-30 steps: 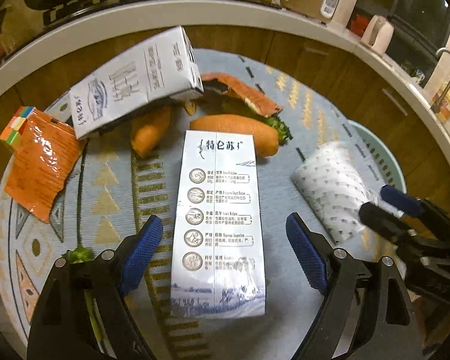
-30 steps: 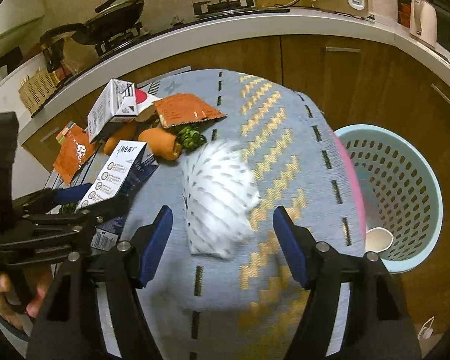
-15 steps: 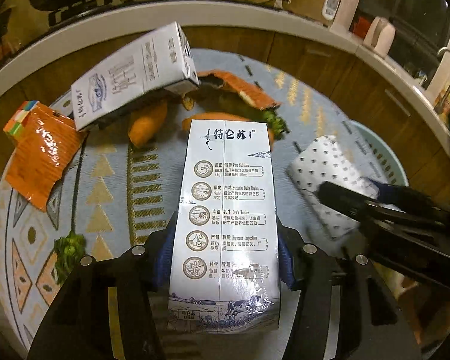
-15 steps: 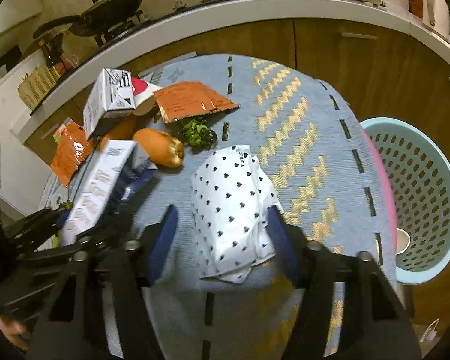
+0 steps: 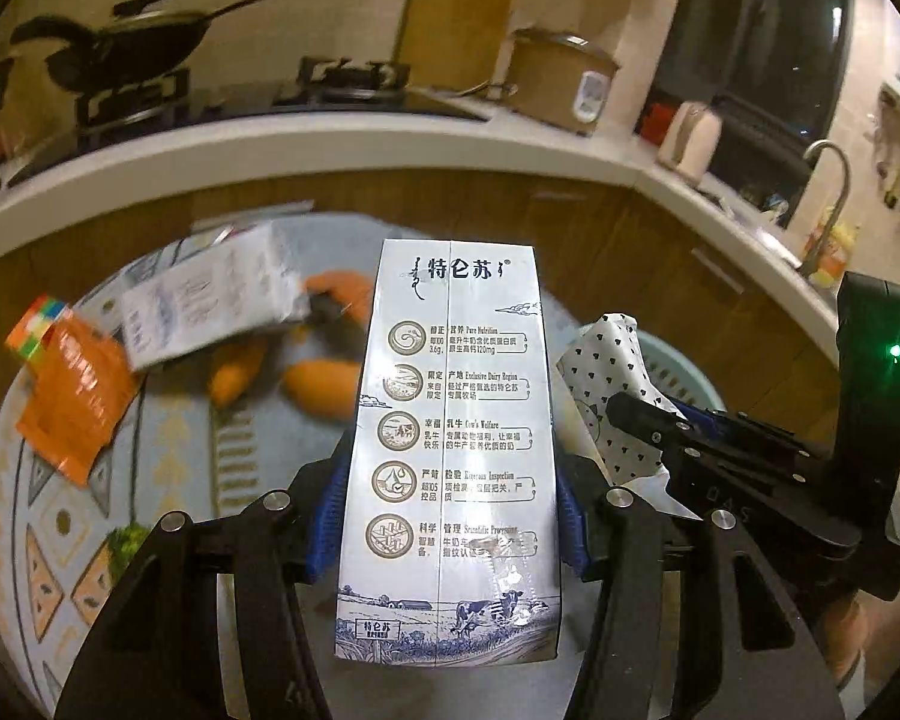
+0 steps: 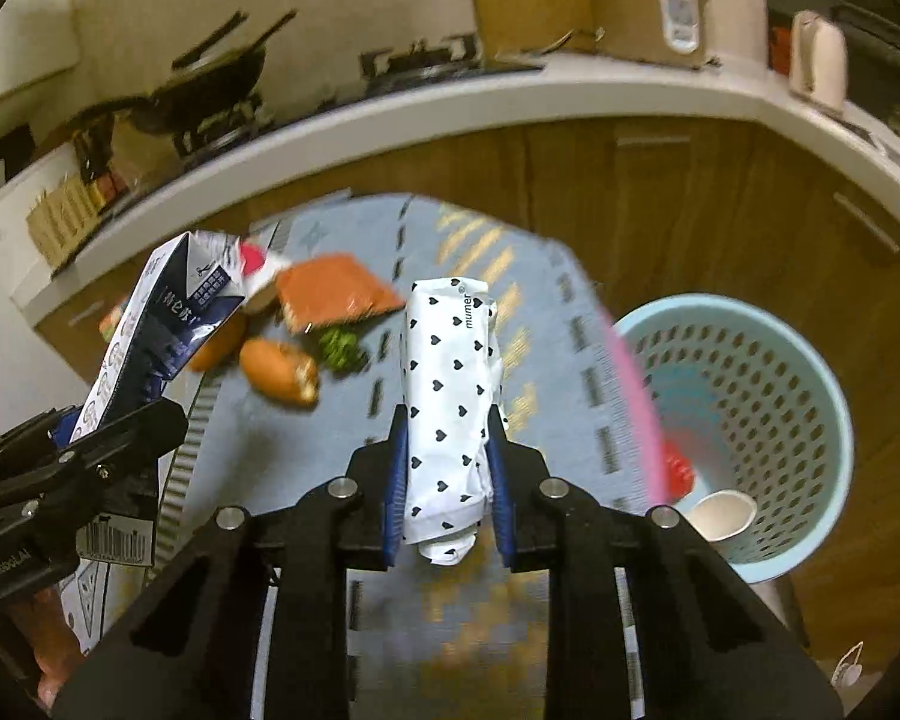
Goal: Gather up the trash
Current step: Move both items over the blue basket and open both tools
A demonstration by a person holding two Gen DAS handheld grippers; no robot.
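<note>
The patterned cloth [image 6: 546,312] covers the surface that carries everything, and the kitchen counter [image 5: 342,144] curves behind it with a stove [image 5: 342,81], a wok [image 5: 120,51] and a rice cooker [image 5: 561,84] on top, wooden cabinet doors below. To the right of the surface stands the pale blue basket [image 6: 810,420], low enough that I can carry trash over its rim; a cup and something red already lie inside. My left hand-held gripper [image 5: 447,516] is clamped on the milk carton [image 5: 450,432], its blue pads pressing the two narrow sides near the base, so the carton stands up and away from the cloth and will not slip as I swing it. My right hand-held gripper [image 6: 444,486] is squeezed tight around the white packet with black hearts [image 6: 447,384], gripping its lower part so the soft wrapper bunches and holds; I judge both are lifted for the trip to the basket. On the cloth lie a second carton [image 5: 210,297], an orange wrapper [image 5: 78,396], a flat orange packet [image 6: 336,291], carrots [image 6: 279,369] beside a bit of broccoli [image 6: 339,348], and a coloured cube [image 5: 36,333] at the far left edge.
</note>
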